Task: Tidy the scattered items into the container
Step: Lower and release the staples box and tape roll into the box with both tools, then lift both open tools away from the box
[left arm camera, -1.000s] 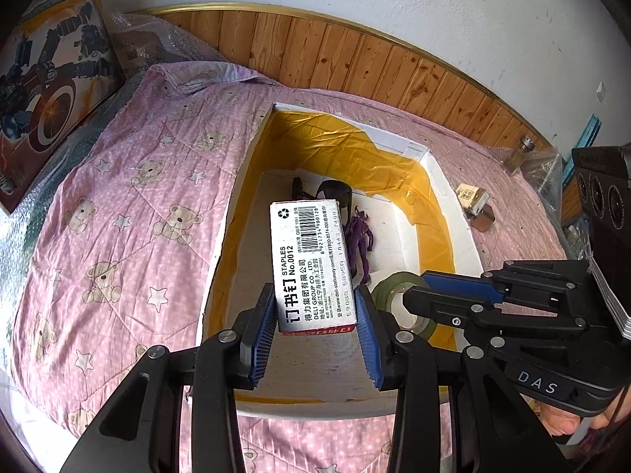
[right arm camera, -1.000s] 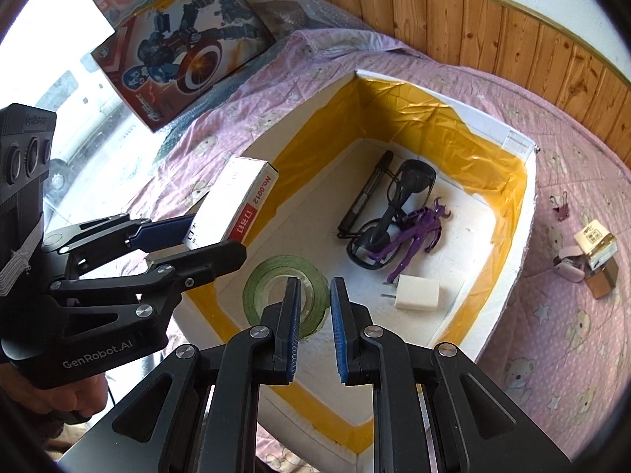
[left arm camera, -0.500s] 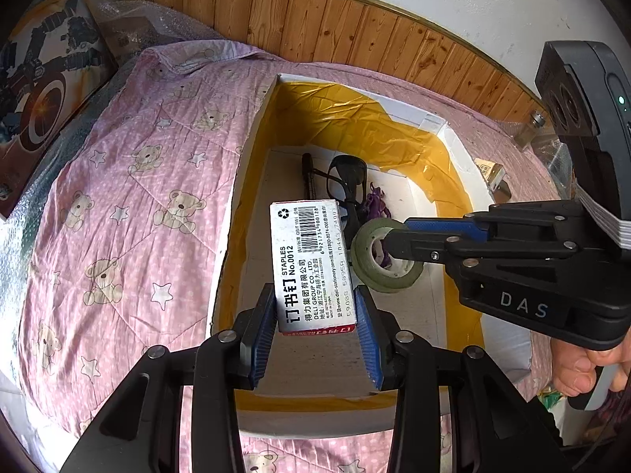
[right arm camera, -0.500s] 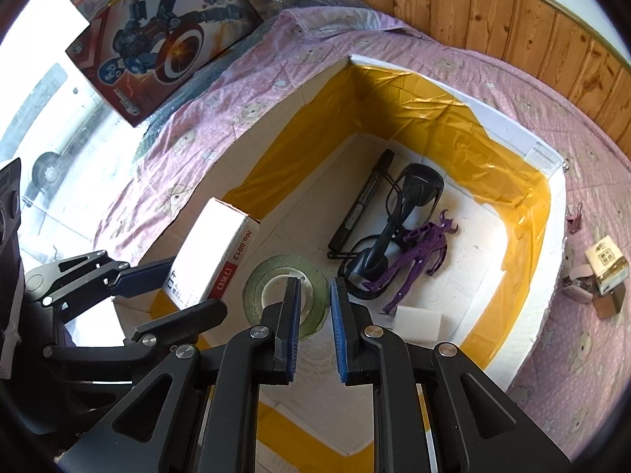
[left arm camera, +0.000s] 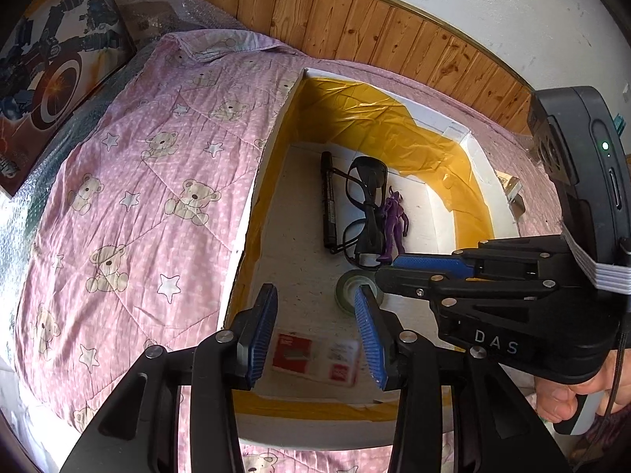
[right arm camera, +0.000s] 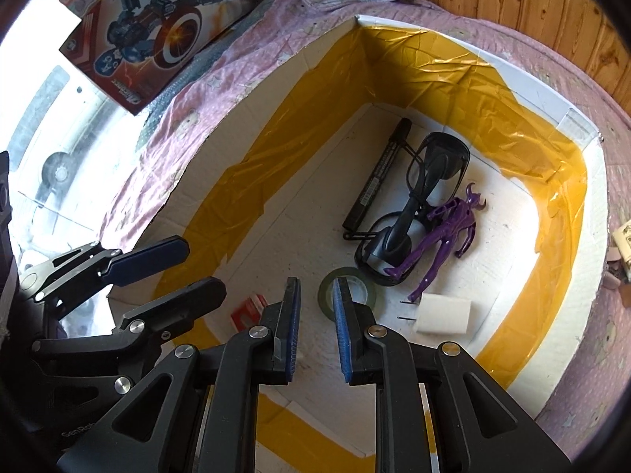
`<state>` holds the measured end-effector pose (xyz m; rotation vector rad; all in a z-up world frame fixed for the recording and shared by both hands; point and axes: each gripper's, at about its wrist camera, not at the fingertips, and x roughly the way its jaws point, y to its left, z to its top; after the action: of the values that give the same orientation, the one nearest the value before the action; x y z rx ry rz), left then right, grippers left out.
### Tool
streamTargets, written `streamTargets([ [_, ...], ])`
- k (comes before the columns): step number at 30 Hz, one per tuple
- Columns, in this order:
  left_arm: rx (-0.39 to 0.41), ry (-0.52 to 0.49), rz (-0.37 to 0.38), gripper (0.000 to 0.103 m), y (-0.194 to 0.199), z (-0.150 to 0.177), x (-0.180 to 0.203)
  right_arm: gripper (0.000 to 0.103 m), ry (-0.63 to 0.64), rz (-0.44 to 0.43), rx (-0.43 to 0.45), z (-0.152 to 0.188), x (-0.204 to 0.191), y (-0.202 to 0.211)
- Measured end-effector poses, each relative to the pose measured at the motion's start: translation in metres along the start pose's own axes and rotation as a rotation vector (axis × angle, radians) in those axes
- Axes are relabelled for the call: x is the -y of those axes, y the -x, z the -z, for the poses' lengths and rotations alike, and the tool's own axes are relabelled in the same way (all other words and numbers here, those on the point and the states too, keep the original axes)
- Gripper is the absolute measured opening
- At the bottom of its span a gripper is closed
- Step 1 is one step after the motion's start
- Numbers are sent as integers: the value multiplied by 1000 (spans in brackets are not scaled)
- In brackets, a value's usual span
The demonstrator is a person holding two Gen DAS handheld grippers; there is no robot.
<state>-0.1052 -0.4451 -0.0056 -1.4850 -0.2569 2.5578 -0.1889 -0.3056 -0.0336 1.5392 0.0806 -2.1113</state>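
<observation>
The white foam container (left arm camera: 252, 213) with yellow tape on its walls sits on the pink quilt. My left gripper (left arm camera: 314, 289) hangs open above its near end, and the red and white staples box (left arm camera: 315, 358) lies on the floor below it. My right gripper (right arm camera: 316, 282) is open too, just over the green tape roll (right arm camera: 325, 295), which lies flat on the container (right arm camera: 276, 79) floor. Further in are a black marker (right arm camera: 378, 181), dark glasses (right arm camera: 426, 181), a purple figure (right arm camera: 445, 236) and a white plug (right arm camera: 443, 313).
A pink bear-print quilt (left arm camera: 138, 197) surrounds the container. A toy box (left arm camera: 51, 71) leans at the far left. Small boxes (left arm camera: 512, 189) lie on the quilt right of the container. Wooden panelling (left arm camera: 394, 39) runs behind. A hand (left arm camera: 572, 398) holds the right gripper.
Both grippers opened. The staples box dropped from the left gripper onto the container floor, and the tape roll left the right gripper and lies flat inside.
</observation>
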Motion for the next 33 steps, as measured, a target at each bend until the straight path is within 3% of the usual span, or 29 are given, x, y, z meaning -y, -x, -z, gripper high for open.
streamTargets([
  [4,-4,3,-12,47,1,3,4,20,-15,-12,23,3,4,13],
  [21,36,-59,-41,47,34,19,47,23,-35,-53,90,42,7,53],
  [33,61,-53,3,47,57,36,76,25,-107,-121,207,80,16,96],
])
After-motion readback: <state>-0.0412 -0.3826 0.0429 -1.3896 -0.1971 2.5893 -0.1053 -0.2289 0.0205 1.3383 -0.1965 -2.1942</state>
